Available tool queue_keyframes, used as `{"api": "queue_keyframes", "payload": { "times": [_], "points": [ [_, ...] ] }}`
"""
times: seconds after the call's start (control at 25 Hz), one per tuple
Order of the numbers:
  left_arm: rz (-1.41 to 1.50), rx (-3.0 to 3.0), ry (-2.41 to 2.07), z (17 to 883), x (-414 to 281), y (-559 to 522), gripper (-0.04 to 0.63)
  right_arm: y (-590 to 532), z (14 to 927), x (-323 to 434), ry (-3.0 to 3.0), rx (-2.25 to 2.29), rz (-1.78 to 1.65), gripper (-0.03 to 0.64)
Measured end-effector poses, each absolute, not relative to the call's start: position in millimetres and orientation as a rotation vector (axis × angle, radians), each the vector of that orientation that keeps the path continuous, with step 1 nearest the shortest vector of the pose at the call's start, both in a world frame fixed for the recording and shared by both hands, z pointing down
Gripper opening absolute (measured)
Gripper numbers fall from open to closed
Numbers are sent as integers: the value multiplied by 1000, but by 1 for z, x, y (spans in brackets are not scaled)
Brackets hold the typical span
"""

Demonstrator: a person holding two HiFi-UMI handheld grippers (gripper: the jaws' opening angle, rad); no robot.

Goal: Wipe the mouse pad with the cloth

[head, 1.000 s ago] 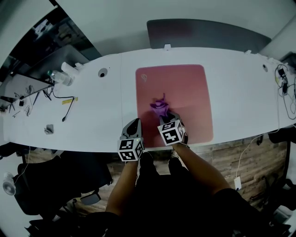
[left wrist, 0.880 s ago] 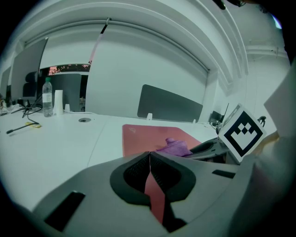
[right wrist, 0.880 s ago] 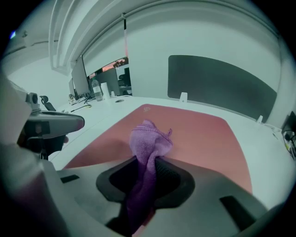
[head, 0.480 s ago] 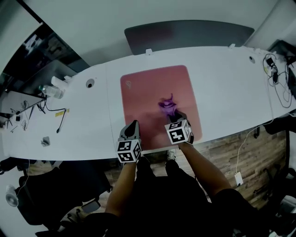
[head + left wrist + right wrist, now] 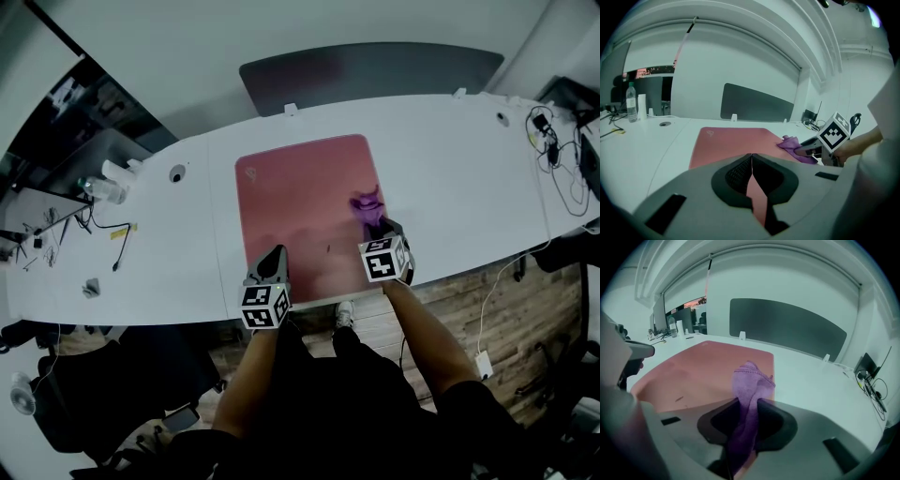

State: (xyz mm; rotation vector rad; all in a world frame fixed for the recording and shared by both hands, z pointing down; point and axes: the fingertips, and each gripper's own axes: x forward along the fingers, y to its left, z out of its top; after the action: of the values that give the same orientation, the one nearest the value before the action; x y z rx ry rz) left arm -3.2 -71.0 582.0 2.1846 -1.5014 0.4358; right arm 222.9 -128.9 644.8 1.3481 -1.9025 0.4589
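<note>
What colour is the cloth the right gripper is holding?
The soft fabric cloth is purple; the right gripper view shows it best.

Head view looks down; both gripper views skim the mouse pad (image 5: 300, 216).

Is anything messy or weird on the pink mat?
Just a small dark mark on the mouse pad, left of the purple cloth pinched in the right claw. Nothing is spilled or broken.
</note>
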Motion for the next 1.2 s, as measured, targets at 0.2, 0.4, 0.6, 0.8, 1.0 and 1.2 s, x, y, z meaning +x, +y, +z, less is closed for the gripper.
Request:
{"api": "queue_keyframes", "payload": {
  "times": [0.2, 0.4, 0.6, 0.8, 1.0, 1.2],
  "points": [
    [455, 2178, -1528, 579, -3, -69, 23, -133, 645, 238, -1895, 1375, 457, 112],
    [476, 2136, -1555, 582, -4, -62, 23, -133, 645, 243, -1903, 1372, 432, 115],
    [455, 2144, -1567, 576, -5, -59, 23, -133, 643, 242, -1916, 1367, 448, 116],
    [478, 2091, -1623, 582, -25, -56, 23, -126, 628, 218, -2012, 1316, 431, 118],
    [448, 2021, -1680, 589, -56, -48, 23, -109, 615, 160, -2143, 1196, 464, 118],
    [426, 1959, -1742, 592, -85, -31, 23, -76, 614, 86, -2251, 998, 501, 120]
  ]
}}
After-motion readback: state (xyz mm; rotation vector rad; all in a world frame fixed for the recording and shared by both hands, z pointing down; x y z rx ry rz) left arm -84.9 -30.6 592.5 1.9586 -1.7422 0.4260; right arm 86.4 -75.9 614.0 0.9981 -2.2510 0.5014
